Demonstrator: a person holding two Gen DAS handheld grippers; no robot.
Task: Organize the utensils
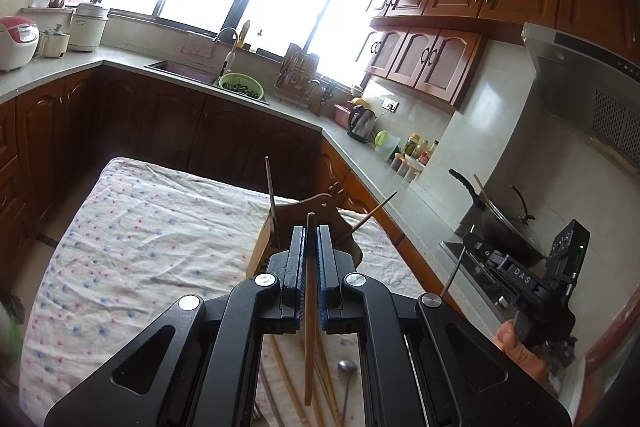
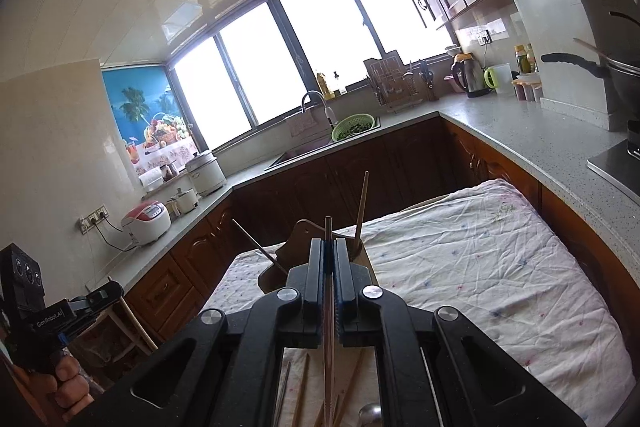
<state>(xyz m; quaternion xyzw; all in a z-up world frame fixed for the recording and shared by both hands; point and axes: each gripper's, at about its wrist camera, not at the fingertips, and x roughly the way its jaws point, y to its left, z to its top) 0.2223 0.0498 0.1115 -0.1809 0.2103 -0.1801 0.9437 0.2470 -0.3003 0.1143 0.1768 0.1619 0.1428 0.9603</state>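
My left gripper (image 1: pixel 311 231) is shut on a wooden chopstick (image 1: pixel 309 339) that stands nearly upright between its pads. Just beyond it, a wooden utensil holder (image 1: pixel 320 207) stands on the dotted cloth with two chopsticks (image 1: pixel 270 187) leaning out of it. My right gripper (image 2: pixel 328 243) is shut on a thin, darker chopstick (image 2: pixel 329 327), also upright, in front of the same holder (image 2: pixel 302 233). Loose chopsticks (image 2: pixel 301 387) and a metal spoon (image 1: pixel 346 367) lie on the cloth under the grippers. In the left wrist view the right gripper (image 1: pixel 476 247) shows at the right, a hand on its grip.
The cloth-covered table (image 2: pixel 480 267) stands inside an L-shaped kitchen counter (image 2: pixel 540 139). A wok (image 1: pixel 504 227) sits on the stove to the right. A kettle (image 1: pixel 362 123), bottles, a dish rack and a green basket (image 1: pixel 241 85) by the sink line the far counter.
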